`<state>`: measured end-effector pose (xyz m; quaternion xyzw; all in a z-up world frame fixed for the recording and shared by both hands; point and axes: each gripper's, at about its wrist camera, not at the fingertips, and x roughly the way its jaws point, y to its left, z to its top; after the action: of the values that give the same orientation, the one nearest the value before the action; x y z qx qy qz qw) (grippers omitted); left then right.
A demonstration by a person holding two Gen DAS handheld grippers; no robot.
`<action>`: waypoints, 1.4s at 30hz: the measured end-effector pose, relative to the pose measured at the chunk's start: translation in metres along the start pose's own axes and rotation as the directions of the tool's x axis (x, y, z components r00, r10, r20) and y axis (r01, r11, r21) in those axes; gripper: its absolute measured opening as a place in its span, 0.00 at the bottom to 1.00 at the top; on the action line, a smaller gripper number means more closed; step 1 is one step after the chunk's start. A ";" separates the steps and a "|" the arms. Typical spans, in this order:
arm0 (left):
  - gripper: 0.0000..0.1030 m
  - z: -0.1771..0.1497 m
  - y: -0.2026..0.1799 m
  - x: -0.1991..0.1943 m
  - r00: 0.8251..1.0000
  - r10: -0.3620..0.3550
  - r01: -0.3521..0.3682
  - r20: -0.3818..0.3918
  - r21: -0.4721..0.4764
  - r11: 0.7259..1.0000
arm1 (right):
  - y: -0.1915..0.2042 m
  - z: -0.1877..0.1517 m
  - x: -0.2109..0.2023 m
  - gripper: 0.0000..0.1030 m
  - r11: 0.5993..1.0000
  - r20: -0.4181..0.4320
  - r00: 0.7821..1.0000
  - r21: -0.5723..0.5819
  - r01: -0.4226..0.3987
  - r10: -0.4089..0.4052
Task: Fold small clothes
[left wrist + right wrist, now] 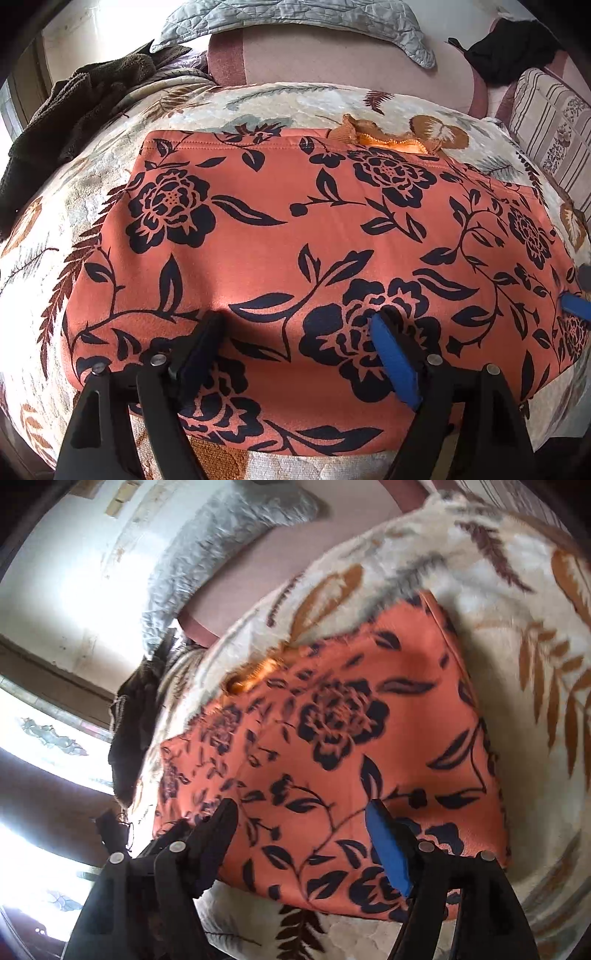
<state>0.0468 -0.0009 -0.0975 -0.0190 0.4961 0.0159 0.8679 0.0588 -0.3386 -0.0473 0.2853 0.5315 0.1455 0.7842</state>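
Left wrist view shows the orange floral garment (pixel 295 229) spread flat on the leaf-patterned blanket (pixel 280 99); left tool (pixel 299 325) and right tool (pixel 301 808) both gape wide above it, gripping nothing.

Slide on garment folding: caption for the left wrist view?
Left gripper open above an orange floral garment spread on a leaf-patterned blanket.

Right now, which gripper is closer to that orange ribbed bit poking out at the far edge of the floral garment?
Hard to call. The orange ribbed piece lies beyond the floral garment; the left gripper and right gripper are both open over its near part, apart from that piece.
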 end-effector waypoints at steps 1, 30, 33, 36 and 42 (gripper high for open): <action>0.81 0.000 0.000 0.000 1.000 0.002 -0.002 -0.006 0.002 1.000 | -0.017 -0.001 0.010 0.69 0.997 0.000 1.000 0.071 0.004 -0.004; 0.84 -0.030 0.131 -0.026 0.988 0.145 -0.153 -0.061 -0.161 0.975 | -0.023 -0.041 0.003 0.86 0.996 0.201 0.980 0.084 -0.021 0.004; 0.84 -0.031 0.129 -0.039 0.985 0.169 -0.174 -0.042 -0.156 0.972 | -0.014 -0.041 0.003 0.87 0.999 0.219 0.976 0.039 0.002 -0.011; 0.84 -0.031 0.123 -0.048 0.984 0.177 -0.180 -0.038 -0.144 0.973 | -0.013 -0.039 0.006 0.87 0.999 0.222 0.975 0.037 0.005 -0.013; 0.84 -0.034 0.113 -0.063 0.984 0.177 -0.177 -0.017 -0.141 0.974 | -0.007 -0.056 -0.048 0.87 0.998 0.359 0.933 -0.043 0.042 -0.024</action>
<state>-0.0192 0.1099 -0.0623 -0.0363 0.4955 0.1283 0.8583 -0.0115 -0.3532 -0.0305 0.2786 0.3809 0.0911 0.8769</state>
